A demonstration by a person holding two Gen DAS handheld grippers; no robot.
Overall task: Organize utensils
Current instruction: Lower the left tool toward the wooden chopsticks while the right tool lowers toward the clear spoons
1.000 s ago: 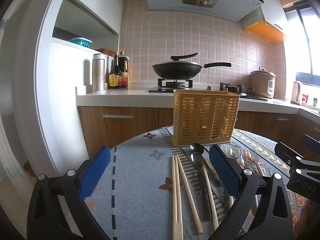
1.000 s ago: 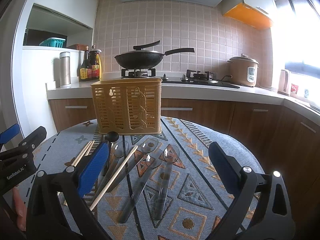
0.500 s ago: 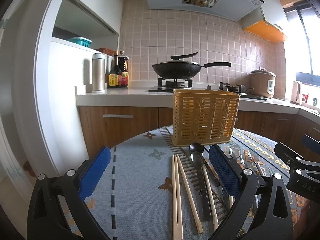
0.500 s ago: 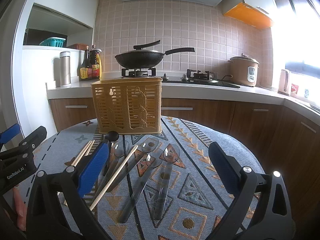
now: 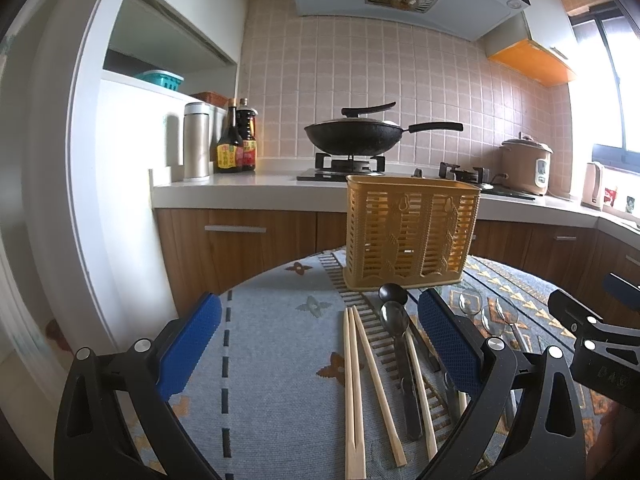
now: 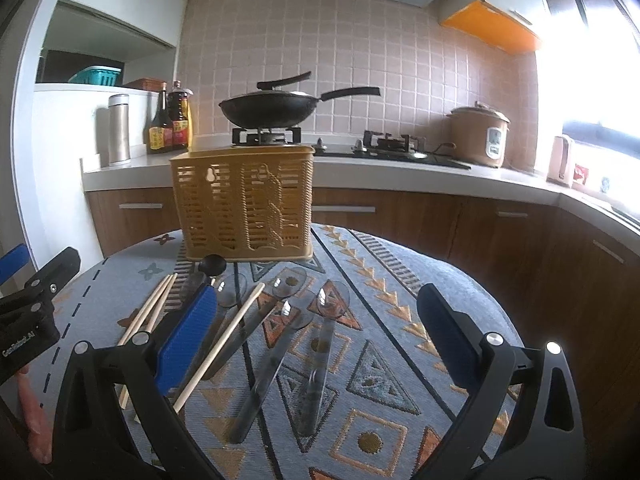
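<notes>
A yellow slatted utensil basket [image 5: 411,234] stands upright at the far side of the round table; it also shows in the right wrist view [image 6: 244,206]. In front of it lie wooden chopsticks [image 5: 354,376], dark spoons [image 5: 396,328] and clear plastic spoons [image 6: 324,344], with one more chopstick [image 6: 224,344] among them. My left gripper [image 5: 320,344] is open and empty, hovering above the chopsticks and the near table. My right gripper [image 6: 316,340] is open and empty above the clear spoons.
The table carries a blue-grey patterned cloth [image 6: 400,264]. Behind it runs a kitchen counter [image 5: 240,184] with a wok [image 5: 356,136] on the stove, bottles, a steel flask and a rice cooker [image 6: 478,134]. Each gripper shows at the edge of the other's view.
The right wrist view has shifted slightly; the basket looks a little nearer. The left gripper has not visibly moved. Nothing was grasped.
</notes>
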